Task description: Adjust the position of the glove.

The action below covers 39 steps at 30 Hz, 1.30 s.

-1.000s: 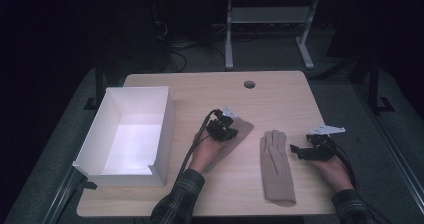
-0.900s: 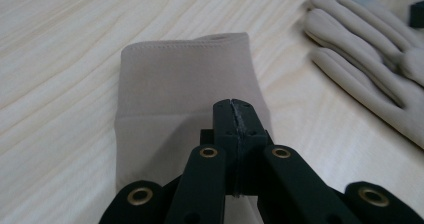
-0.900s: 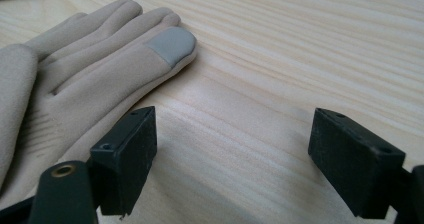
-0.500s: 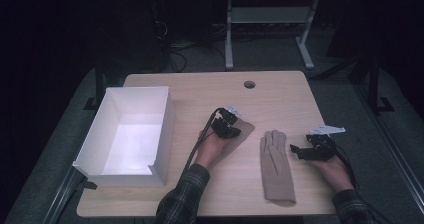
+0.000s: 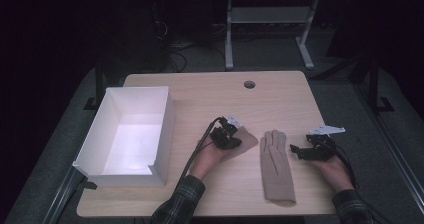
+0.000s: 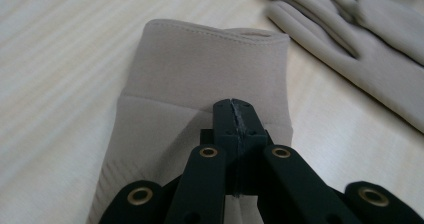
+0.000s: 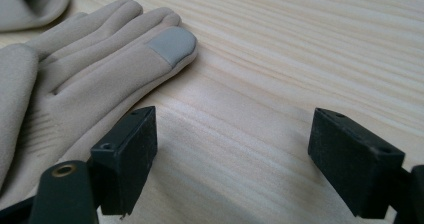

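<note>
Two beige gloves lie on the wooden table (image 5: 200, 91). My left gripper (image 5: 231, 136) (image 6: 235, 106) is shut on the fabric of the left glove (image 5: 246, 141) (image 6: 200, 59), pinching it behind the cuff, whose opening faces away from me. The other glove (image 5: 276, 166) (image 6: 370, 34) (image 7: 100, 74) lies flat with its fingers pointing to the far side and a grey patch on one fingertip. My right gripper (image 5: 296, 151) (image 7: 232, 149) rests low over the table just right of that glove, open, with bare wood between its jaws.
A white open box (image 5: 167, 129) stands at the table's left side. A round cable hole (image 5: 249, 84) sits near the far edge. Dark floor, cables and a metal stand (image 5: 270, 19) lie beyond the table.
My left gripper, with the glove in it, has shifted a little to the right and toward the near edge. The right gripper and the flat glove have stayed put.
</note>
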Each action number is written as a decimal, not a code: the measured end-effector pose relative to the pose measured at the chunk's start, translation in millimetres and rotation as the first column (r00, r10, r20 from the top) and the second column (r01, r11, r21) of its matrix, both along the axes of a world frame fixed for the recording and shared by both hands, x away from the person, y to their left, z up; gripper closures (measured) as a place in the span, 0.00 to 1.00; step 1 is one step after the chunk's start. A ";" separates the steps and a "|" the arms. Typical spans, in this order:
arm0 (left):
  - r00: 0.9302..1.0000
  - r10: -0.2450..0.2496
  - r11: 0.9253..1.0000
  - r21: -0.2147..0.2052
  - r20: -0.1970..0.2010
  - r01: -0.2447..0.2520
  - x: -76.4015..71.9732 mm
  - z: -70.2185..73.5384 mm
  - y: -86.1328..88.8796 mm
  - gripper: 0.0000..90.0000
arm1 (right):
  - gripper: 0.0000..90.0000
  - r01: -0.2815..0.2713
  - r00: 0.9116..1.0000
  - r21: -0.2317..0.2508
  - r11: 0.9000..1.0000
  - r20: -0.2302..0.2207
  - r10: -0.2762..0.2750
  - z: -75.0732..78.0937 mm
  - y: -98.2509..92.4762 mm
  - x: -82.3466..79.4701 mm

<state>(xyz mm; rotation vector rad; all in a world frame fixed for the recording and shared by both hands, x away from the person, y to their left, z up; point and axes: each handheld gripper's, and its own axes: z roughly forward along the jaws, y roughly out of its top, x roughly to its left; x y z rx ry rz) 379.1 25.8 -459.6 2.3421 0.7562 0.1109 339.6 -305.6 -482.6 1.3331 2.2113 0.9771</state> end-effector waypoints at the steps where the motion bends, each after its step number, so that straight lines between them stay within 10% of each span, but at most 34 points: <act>1: 1.000 -0.002 1.000 -0.004 -0.001 0.002 -2.9 -0.1 0.5 1.00 | 0.21 0.000 1.000 0.000 1.000 0.000 0.000 0.0 0.0 0.0; 25: 0.997 -0.072 0.995 -0.074 -0.018 0.071 -81.2 -3.4 16.0 1.00 | 0.21 -0.002 1.000 -0.003 1.000 0.004 0.002 -0.1 -0.2 0.2; 32: 0.999 0.045 0.993 -0.106 0.026 -0.042 -74.1 19.9 41.7 1.00 | 0.21 -0.003 1.000 -0.002 1.000 0.005 0.003 -0.1 -0.2 0.3; 39: 0.982 0.185 0.981 -0.067 0.047 -0.182 -52.1 29.0 68.9 1.00 | 0.21 -0.001 1.000 -0.002 1.000 0.003 0.001 -0.1 -0.2 0.2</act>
